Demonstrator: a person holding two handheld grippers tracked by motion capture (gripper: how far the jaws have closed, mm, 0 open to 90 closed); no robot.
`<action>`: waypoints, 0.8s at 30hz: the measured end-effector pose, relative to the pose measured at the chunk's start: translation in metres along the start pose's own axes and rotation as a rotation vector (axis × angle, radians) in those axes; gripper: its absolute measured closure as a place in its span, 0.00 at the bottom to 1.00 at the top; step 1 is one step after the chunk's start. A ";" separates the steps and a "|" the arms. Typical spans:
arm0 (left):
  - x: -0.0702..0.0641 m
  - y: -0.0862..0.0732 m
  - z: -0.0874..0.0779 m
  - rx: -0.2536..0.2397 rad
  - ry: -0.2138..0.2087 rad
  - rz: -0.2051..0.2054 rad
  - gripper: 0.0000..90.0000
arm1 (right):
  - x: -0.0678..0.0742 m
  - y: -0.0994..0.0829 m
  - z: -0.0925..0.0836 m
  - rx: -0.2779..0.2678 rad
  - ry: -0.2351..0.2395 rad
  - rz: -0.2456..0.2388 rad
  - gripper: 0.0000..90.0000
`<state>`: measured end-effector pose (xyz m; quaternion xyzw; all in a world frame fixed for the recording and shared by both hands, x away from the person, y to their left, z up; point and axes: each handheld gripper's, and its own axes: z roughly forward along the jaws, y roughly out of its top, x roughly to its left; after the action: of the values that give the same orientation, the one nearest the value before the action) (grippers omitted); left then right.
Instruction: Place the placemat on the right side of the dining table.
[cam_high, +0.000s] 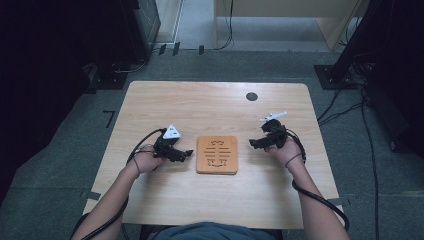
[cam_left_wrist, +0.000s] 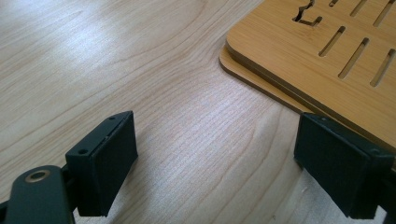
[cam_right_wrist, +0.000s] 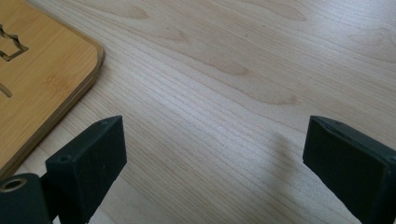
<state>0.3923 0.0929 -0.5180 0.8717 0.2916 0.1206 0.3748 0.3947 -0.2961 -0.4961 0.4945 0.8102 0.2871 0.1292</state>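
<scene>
A square wooden board (cam_high: 217, 154) with cut-out slots lies flat in the middle of the table; it looks like two stacked layers (cam_left_wrist: 299, 60). My left gripper (cam_high: 186, 154) rests just left of the board, open, with bare table between its jaws (cam_left_wrist: 215, 163). My right gripper (cam_high: 254, 144) sits just right of the board, also open over bare table (cam_right_wrist: 215, 163). The board's corner (cam_right_wrist: 42, 79) lies beside the right gripper's left jaw. Neither gripper touches the board.
The light wooden table (cam_high: 165, 107) has a round dark hole (cam_high: 252, 96) near its far edge. Cables trail from both grippers along the person's forearms. Beyond the table are a grey floor, dark stands and loose cables.
</scene>
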 end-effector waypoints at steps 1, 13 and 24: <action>0.000 0.000 0.000 0.000 0.001 0.000 0.14 | 0.001 0.000 0.000 -0.002 0.003 -0.003 0.07; 0.000 0.000 0.000 0.002 0.000 0.001 0.14 | 0.006 0.002 0.002 -0.001 0.019 -0.007 0.07; 0.000 0.000 0.000 0.002 0.000 0.001 0.14 | 0.013 0.004 0.005 -0.009 0.032 -0.025 0.07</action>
<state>0.3923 0.0929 -0.5179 0.8722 0.2914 0.1206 0.3739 0.3935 -0.2813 -0.4964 0.4790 0.8171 0.2967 0.1220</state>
